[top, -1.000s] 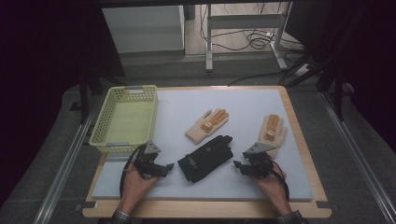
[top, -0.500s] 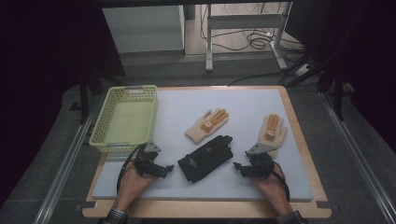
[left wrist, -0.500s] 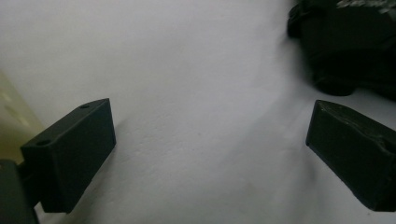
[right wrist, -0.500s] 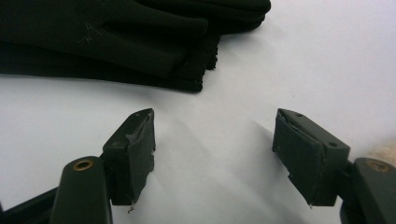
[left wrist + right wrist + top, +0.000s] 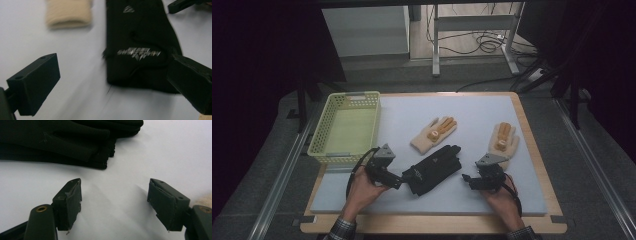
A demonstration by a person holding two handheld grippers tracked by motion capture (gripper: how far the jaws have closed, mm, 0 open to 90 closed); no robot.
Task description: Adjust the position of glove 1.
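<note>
While both the left gripper (image 5: 401, 181) and right gripper (image 5: 468, 180) stand open, having just widened, flanking the black glove (image 5: 434, 169), a shallow bite could pinch one layer only.

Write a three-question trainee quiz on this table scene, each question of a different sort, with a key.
1. True or false: the black gloves lie inside the yellow-green basket.
2. Multiple choice: how many tan knit gloves lie on the white mat? A) one B) two C) three
3. Fill in: in the high view the black gloves lie between the left gripper and the ____ gripper.

Key
1. False. They lie on the mat, with the basket apart at the left.
2. B. One tan glove lies just beyond the black gloves, the other tan glove beyond the right gripper.
3. Right. Both grippers stand open with nothing between their jaws.
</note>
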